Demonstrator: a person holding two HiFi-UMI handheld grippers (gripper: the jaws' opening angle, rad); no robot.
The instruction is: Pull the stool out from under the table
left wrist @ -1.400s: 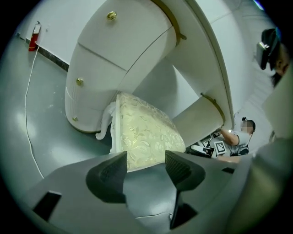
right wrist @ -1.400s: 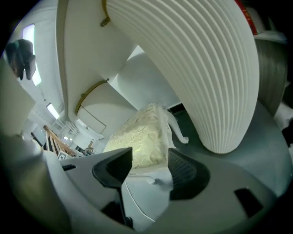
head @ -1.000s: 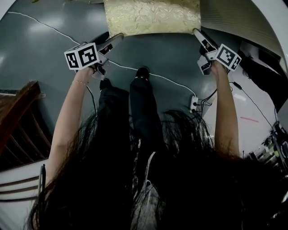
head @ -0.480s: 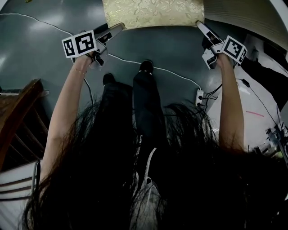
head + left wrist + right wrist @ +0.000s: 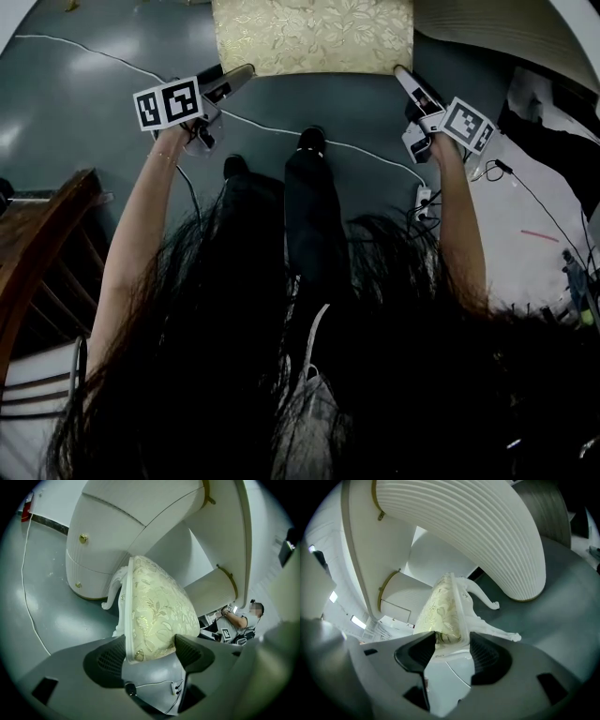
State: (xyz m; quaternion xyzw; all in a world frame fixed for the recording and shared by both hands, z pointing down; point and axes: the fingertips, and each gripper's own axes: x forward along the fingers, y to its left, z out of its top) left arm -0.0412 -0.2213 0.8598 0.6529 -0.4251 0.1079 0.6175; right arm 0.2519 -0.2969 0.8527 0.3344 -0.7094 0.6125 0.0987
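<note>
The stool [image 5: 314,36], white-framed with a gold floral cushion, stands at the top of the head view, half under the white table [image 5: 506,28]. My left gripper [image 5: 246,71] is at its front left corner and my right gripper [image 5: 401,71] at its front right corner. In the left gripper view the cushion corner [image 5: 157,620] fills the gap of the left gripper [image 5: 151,651], both pads against it. In the right gripper view the right gripper [image 5: 452,646] has just been closing; its pads now press the stool corner [image 5: 449,620].
The table's ribbed pedestals [image 5: 487,536] flank the stool, one with gold knobs [image 5: 103,550]. A white cable [image 5: 366,155] and power strip [image 5: 424,199] lie on the grey floor near my feet [image 5: 311,141]. A wooden chair [image 5: 37,244] stands at left.
Both grippers stay at the stool's front corners. The head view has shifted a little, and the power strip now sits lower and more to the right in it.
</note>
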